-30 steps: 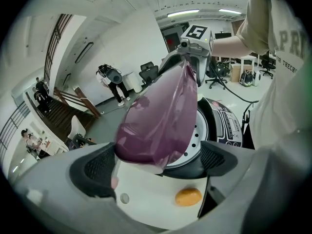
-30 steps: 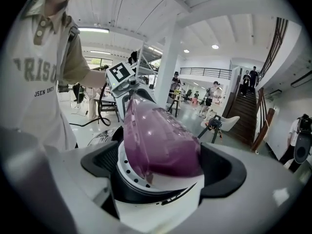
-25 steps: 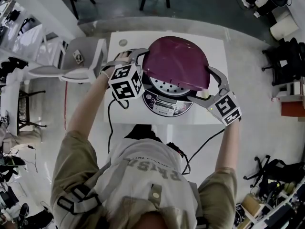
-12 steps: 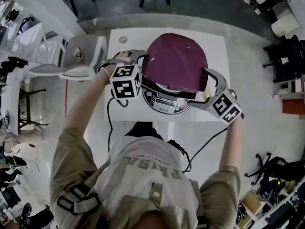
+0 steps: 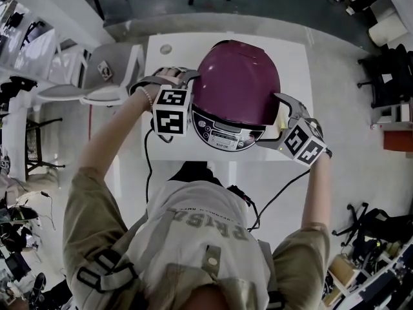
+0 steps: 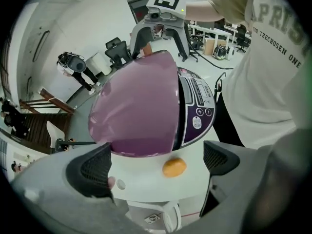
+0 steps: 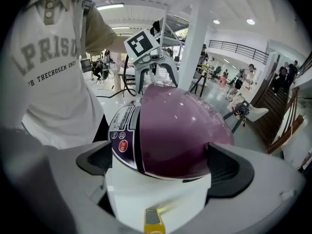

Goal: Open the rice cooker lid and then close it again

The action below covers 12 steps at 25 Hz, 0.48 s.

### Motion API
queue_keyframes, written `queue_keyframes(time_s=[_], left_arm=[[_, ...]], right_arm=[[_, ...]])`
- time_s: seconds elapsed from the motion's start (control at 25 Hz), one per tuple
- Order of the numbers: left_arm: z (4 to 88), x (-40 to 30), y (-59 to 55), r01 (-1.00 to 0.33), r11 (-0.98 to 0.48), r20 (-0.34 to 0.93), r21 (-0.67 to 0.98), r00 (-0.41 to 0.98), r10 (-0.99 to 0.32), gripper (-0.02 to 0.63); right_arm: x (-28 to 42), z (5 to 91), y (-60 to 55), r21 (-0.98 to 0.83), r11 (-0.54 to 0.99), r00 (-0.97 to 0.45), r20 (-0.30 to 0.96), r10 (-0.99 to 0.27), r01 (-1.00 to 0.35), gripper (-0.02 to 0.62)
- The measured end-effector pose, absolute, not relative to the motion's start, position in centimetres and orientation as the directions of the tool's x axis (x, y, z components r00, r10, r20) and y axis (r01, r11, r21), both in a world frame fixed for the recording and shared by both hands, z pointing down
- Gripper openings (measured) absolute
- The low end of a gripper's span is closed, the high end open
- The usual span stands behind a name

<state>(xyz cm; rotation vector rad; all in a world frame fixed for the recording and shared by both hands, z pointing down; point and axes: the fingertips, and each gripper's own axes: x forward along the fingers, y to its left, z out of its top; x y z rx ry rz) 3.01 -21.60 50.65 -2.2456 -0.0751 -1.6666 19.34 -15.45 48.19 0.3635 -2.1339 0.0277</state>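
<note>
The rice cooker stands on a white table [image 5: 293,53]. Its purple lid [image 5: 235,82] lies down over the white body, and the control panel [image 5: 222,134] faces me. Whether the lid is latched I cannot tell. My left gripper [image 5: 184,92] flanks the cooker's left side, open. In the left gripper view the lid [image 6: 136,106] and white body sit ahead of the left gripper [image 6: 156,165], its pads clear. My right gripper [image 5: 274,118] flanks the right side. Its jaws have just been opening. In the right gripper view the right gripper [image 7: 161,165] straddles the lid [image 7: 180,126] without pressing.
A grey chair [image 5: 106,76] stands against the table's left edge. The cooker's black cable [image 5: 148,166] hangs off the near edge towards me. Office chairs and clutter [image 5: 387,76] line the floor at the right. A small round disc [image 5: 166,48] lies on the table's far left corner.
The lid has swung down from a raised tilt, hiding the inner plate, and now covers the body. Both grippers came down with it, staying at the cooker's sides.
</note>
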Motion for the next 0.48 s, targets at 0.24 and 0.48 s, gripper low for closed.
queue_keyframes(time_s=[0.24,0.48], left_arm=[[52.0,2.5,-21.0,0.298,-0.927,0.956,-0.228,0.249,-0.155,0.600],[52.7,2.3,-20.7,0.321,-0.918,0.960,-0.232,0.229,-0.162,0.600]], right_arm=[[19.2,49.4,-14.7,0.087,0.969,-0.496,0.846,-0.195,-0.233,0.580],[19.2,50.0,-14.2,0.059,0.975,-0.480,0.863,-0.158,-0.214,0.580]])
